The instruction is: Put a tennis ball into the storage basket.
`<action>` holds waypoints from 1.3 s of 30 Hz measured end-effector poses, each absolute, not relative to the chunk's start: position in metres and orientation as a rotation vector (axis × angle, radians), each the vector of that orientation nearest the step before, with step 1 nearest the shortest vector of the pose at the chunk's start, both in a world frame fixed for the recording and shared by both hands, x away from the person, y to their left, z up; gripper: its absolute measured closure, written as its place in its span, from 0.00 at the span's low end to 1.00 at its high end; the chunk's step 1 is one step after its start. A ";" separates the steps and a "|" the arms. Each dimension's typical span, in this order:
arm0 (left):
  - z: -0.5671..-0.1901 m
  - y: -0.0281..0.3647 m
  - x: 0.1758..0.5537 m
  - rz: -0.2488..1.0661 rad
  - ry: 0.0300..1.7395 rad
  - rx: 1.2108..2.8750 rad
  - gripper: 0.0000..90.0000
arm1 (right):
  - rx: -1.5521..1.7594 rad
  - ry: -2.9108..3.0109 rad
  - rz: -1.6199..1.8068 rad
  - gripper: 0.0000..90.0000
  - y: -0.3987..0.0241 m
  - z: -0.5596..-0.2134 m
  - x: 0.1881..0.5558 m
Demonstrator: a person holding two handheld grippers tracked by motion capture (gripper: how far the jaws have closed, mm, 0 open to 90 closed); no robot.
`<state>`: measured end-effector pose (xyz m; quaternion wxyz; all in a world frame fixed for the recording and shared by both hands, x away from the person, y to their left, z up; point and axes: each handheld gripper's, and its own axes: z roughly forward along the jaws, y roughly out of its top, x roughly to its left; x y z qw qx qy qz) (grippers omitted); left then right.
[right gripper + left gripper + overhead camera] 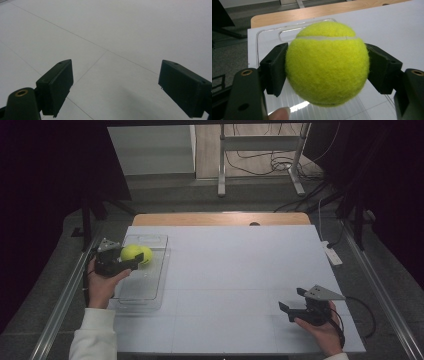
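Observation:
A yellow-green tennis ball [136, 254] [327, 63] is clamped between the black jaws of my left gripper [131, 256] [327, 70], which is shut on it. The ball hangs over the far end of a clear plastic tray [145, 285] [269, 35] at the left of the white table. Both pads press the ball's sides, and a fingertip [280, 113] shows at the bottom of the left gripper view. My right gripper [294, 301] [115, 85] rests in a hand near the table's front right, jaws wide apart over bare white surface, nothing between them.
The white table top [240, 270] lies on a wooden desk whose far edge [220, 218] shows beyond it. A white power strip [332, 254] lies off the table's right edge. Metal stand legs [260, 165] and cables are on the floor behind.

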<state>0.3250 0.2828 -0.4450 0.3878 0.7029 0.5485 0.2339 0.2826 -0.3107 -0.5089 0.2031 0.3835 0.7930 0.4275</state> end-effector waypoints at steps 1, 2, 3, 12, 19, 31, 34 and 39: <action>-0.446 0.283 0.325 0.595 1.397 1.790 0.30 | 1.070 2.212 1.192 0.15 -0.311 -0.509 0.283; -0.446 0.283 0.325 0.594 1.398 1.793 0.30 | 1.070 2.212 1.192 0.15 -0.311 -0.509 0.283; -0.446 0.284 0.326 0.592 1.400 1.795 0.30 | 1.071 2.212 1.193 0.15 -0.311 -0.509 0.283; -0.450 0.285 0.326 0.587 1.418 1.806 0.30 | 1.069 2.215 1.190 0.15 -0.311 -0.509 0.283; -0.453 0.286 0.328 0.584 1.439 1.825 0.30 | 1.068 2.216 1.189 0.15 -0.311 -0.509 0.283; -0.461 0.288 0.331 0.556 1.466 1.873 0.30 | 1.066 2.219 1.181 0.15 -0.310 -0.510 0.283; -0.463 0.288 0.332 0.556 1.472 1.892 0.30 | 1.066 2.219 1.181 0.15 -0.310 -0.509 0.283; -0.466 0.288 0.333 0.542 1.482 1.913 0.30 | 1.065 2.221 1.179 0.15 -0.310 -0.510 0.283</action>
